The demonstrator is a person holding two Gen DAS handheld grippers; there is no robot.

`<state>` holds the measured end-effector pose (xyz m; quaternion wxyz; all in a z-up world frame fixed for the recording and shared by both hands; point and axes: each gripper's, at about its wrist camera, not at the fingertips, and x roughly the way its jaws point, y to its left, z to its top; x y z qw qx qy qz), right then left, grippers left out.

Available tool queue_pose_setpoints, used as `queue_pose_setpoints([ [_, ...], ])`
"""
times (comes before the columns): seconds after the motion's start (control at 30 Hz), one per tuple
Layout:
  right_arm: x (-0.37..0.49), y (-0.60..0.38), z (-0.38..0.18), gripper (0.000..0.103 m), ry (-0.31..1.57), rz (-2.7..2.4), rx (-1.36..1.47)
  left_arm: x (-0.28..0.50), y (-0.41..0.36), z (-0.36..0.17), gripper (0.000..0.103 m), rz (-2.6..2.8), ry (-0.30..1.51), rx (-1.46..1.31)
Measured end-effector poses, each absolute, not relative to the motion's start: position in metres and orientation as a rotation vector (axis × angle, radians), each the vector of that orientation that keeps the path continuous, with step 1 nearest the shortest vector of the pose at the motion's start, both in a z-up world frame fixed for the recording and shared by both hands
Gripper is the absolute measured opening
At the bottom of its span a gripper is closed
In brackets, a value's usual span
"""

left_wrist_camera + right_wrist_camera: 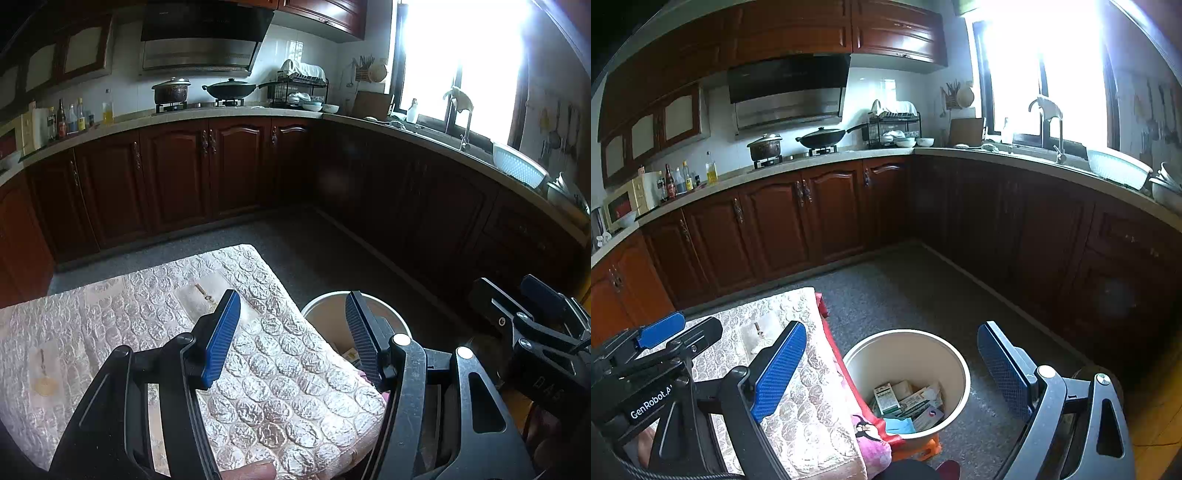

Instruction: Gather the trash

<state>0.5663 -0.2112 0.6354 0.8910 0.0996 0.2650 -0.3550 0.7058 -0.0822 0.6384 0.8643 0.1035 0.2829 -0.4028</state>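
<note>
To the left of the left gripper [293, 334] lay a table covered in a pale, silvery cloth embossed with round bubbles [110, 332]. Its blue ribbed fingers [221, 334] stood spread with nothing between them, one over the cloth's edge, the other over the rim of the round cream plastic bin [321, 299] just beyond. The right gripper [892, 369] likewise held its blue fingers [779, 369] wide apart and empty, the bin [956, 365] framed between them on the speckled grey floor [905, 288].

Only the right wrist view looked into the bin, where flat cardboard packets and paper trash [908, 404] lay at the bottom; it alone showed a pink and red cloth [875, 439] hanging under the tablecloth's edge beside the bin. Dark red wooden cabinets [831, 206] stood well beyond the fingers.
</note>
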Motion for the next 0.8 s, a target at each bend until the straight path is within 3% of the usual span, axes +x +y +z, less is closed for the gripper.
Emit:
queue_pose_setpoints([
  [0.8,0.5673,-0.2119,0.6394,0.093,0.556,-0.731,0.209,0.7037,-0.0837,0.6374,0.058,-0.831,0.586,0.220],
])
